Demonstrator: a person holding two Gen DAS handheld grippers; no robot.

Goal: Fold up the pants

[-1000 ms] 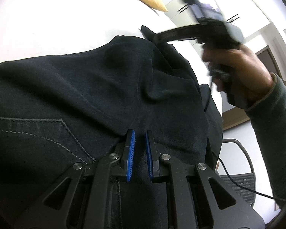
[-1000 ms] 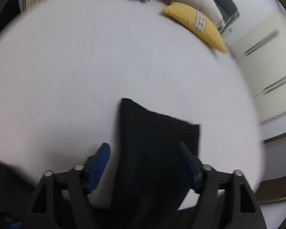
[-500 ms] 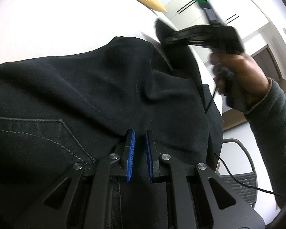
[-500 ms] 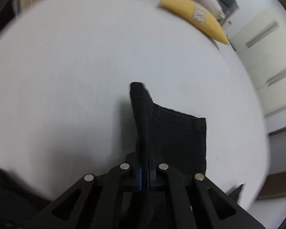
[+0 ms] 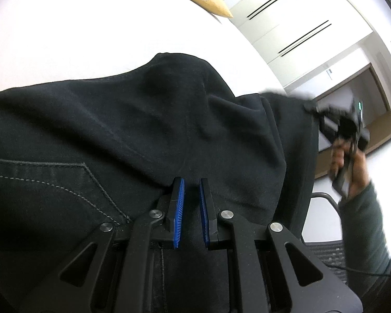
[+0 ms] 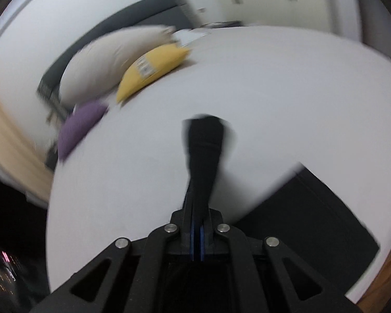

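The bed (image 5: 65,39), white and wide, carries everything here, with a yellow pillow (image 6: 153,70), a pale pillow (image 6: 112,60) and a purple pillow (image 6: 78,130) far ahead of the right claw (image 6: 196,237).

The pants (image 5: 117,135) lie spread across the bed straight ahead of and under the left claw (image 5: 191,203), a back pocket (image 5: 39,182) just to its left. One leg end (image 6: 204,143) stands up out of the right claw, lifted clear of the sheet.

The right claw is pinched tight on that leg end, pads nearly meeting with cloth between them. The left claw stands narrowly parted at the seat of the pants; I cannot tell whether it pins or grips any fabric.

The step in hand looks like carrying the leg end over toward the waist. To do it well, keep the pinch firm through the swing so the hem does not slip, carry it high enough that the trailing cloth drapes without dragging, and let the left claw steady the seat so the body of the pants does not creep. Lay the hem square to the waistband before letting go.
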